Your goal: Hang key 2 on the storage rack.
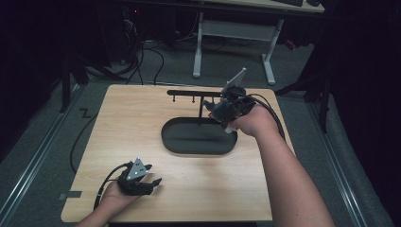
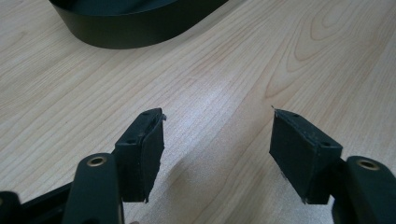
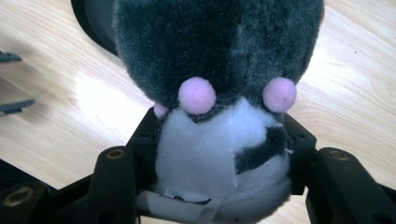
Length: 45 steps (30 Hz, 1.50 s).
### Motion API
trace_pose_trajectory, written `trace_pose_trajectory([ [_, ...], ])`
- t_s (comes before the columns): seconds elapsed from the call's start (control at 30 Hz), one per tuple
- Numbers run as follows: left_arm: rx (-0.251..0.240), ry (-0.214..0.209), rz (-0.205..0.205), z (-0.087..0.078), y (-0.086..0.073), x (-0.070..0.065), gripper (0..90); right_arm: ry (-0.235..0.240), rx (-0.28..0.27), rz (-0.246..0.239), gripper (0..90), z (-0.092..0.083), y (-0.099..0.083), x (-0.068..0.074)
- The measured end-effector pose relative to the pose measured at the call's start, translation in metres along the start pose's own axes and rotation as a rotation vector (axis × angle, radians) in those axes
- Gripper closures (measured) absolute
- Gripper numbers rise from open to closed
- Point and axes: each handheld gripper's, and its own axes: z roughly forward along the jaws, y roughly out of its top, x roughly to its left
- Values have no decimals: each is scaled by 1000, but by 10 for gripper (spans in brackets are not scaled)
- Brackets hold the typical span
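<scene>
At the centre right of the high view, our right claw [image 1: 222,109] clamps the grey-and-white plush toy [image 3: 219,93] just above the black oval tray [image 1: 189,144], while our left claw [image 2: 217,144] rests open and empty.

A wooden worktop [image 1: 142,137] carries a black oval tray [image 1: 198,137] with a thin black rack [image 1: 194,93] standing at its far side. The right tool [image 1: 218,111] hangs above the tray's far right end, closed around a small dark grey object [image 1: 221,109]. The left tool [image 1: 150,184] rests near the worktop's front left edge, well apart from the tray.
</scene>
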Motion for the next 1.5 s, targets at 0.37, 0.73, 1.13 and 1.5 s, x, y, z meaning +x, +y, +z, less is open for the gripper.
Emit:
trace_pose_trajectory([
  [0.37, -2, 0, 3, -2, -1, 0, 354, -97, -57, 56, 468, -2, 12, -7],
  [0.73, -4, -3, 12, -1, 0, -2, 354, -73, 42, -1, 468, 34, 5, 3],
  [1.13, 11, -9, 19, 1, -1, -2, 357, -12, 35, 42, 459, 78, 9, -6],
  [1.5, 12, -17, 27, 3, -1, -4, 357, 4, -13, 58, 275, 84, 3, -8],
])
